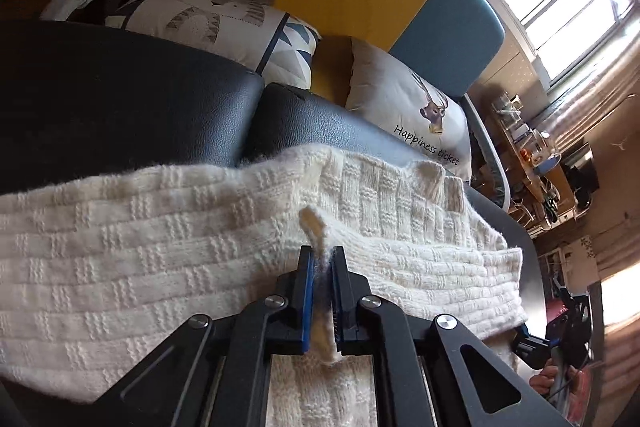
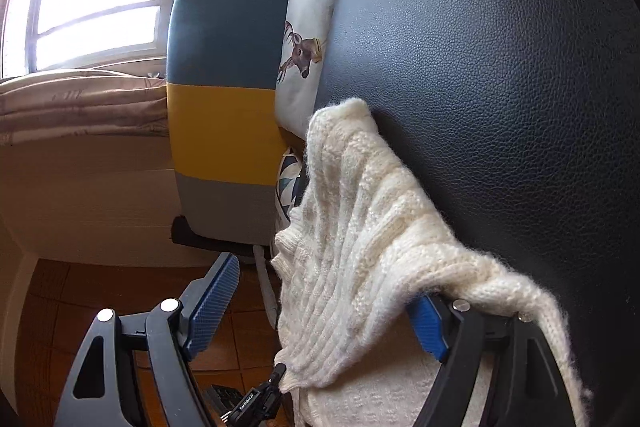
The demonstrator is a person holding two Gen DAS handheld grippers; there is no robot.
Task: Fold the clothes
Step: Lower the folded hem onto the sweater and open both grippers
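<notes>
Your left gripper (image 1: pixel 322 259) pinching a fold of the cream knitted sweater (image 1: pixel 160 247), your right gripper (image 2: pixel 320 291) spread wide at the sweater's edge, black leather cushion (image 2: pixel 500 87) at 2 o'clock.

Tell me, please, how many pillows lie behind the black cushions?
2: a patterned pillow on the left, and a deer pillow beside it, nearer the window. More may be hidden behind the black cushions.
</notes>
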